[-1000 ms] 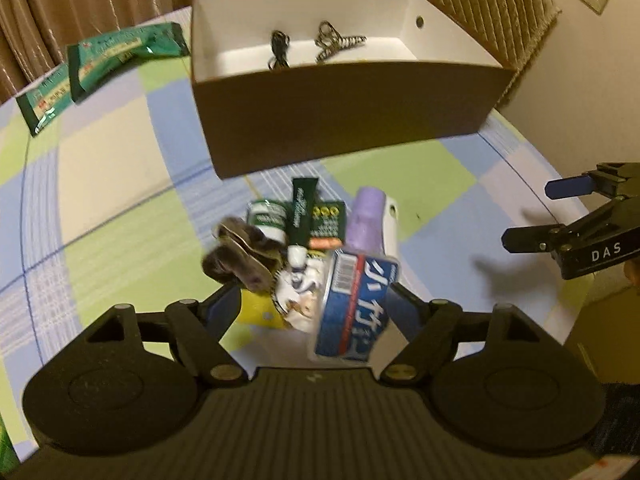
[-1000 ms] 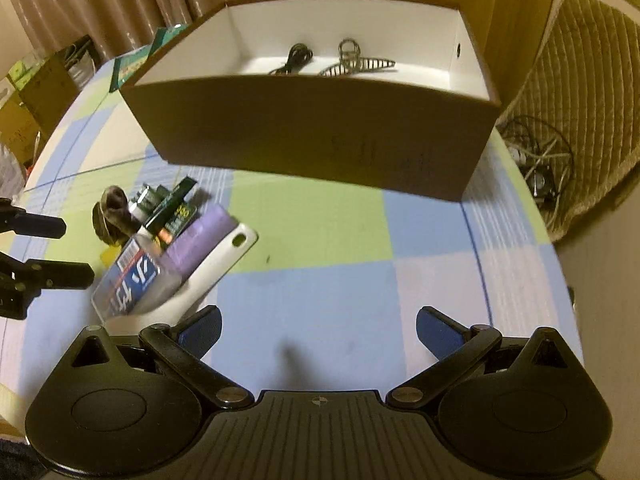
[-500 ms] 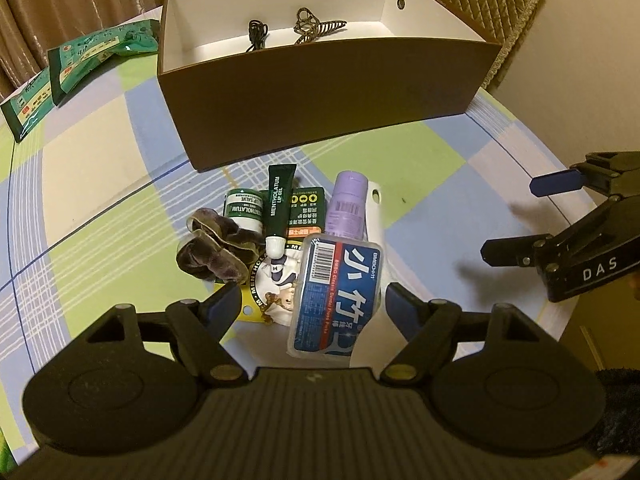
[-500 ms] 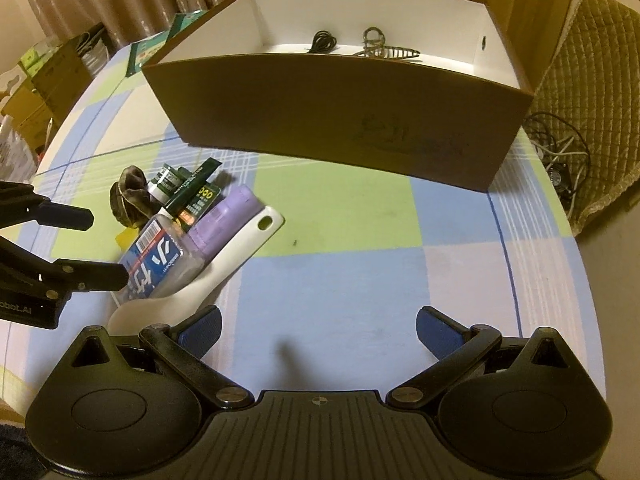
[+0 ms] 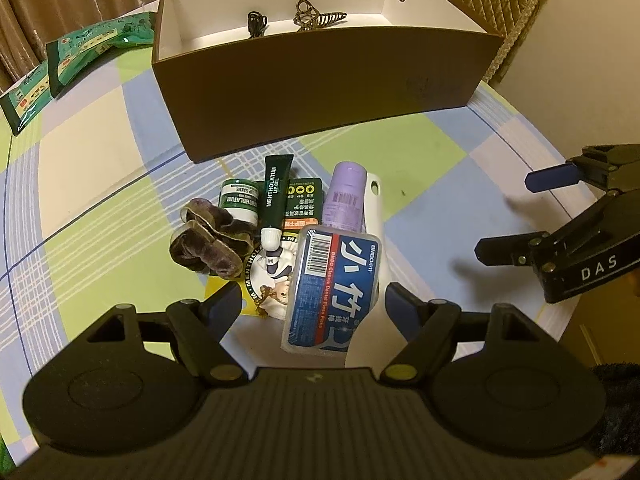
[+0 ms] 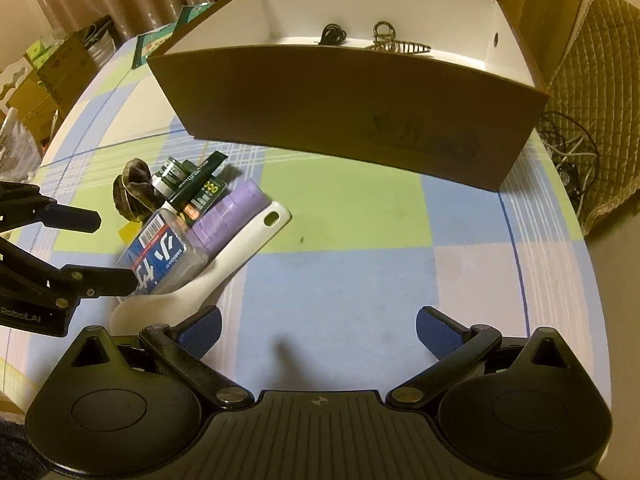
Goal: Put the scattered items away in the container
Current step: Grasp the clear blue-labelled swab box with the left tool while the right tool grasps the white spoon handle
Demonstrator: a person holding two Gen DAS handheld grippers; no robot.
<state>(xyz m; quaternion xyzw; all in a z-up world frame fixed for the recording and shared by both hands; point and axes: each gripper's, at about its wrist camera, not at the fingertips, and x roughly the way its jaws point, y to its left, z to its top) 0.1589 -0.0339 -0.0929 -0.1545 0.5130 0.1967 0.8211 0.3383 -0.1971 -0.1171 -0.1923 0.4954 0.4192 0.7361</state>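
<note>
Left wrist view: the left tongs (image 5: 310,306) stand wide open, holding nothing, tilted down over a heap of small items on the worktop (image 5: 92,168). The floss box (image 5: 334,292), clear plastic with a blue and red label, lies between the two blue pads without touching either. Under it rests a white spoon (image 5: 374,208), smooth, its handle pierced by a hole. Just left of the box are a round printed pack (image 5: 272,276) on a yellow card and a crumpled velvet scrunchie (image 5: 208,244). Beyond lie a lilac bottle (image 5: 346,200), a dark green tube (image 5: 274,200) with a white cap, a small green jar (image 5: 239,200) and a green card pack (image 5: 303,204), all touching or overlapping. The right tongs (image 5: 516,214) hang well to the right of the heap, also wide open and empty; in the right wrist view their pads frame bare checked cloth, with the heap off to the left.

Farther back stands the box (image 5: 320,80), brown card outside, white inside, with a round hole in one end wall. It holds a black hair tie (image 5: 256,24) and a striped claw clip (image 5: 316,18), both near its far wall. Two green foil packets (image 5: 80,56) lie on the worktop to the far left, well apart from the heap. The cloth is a soft check of blue, green and cream.
</note>
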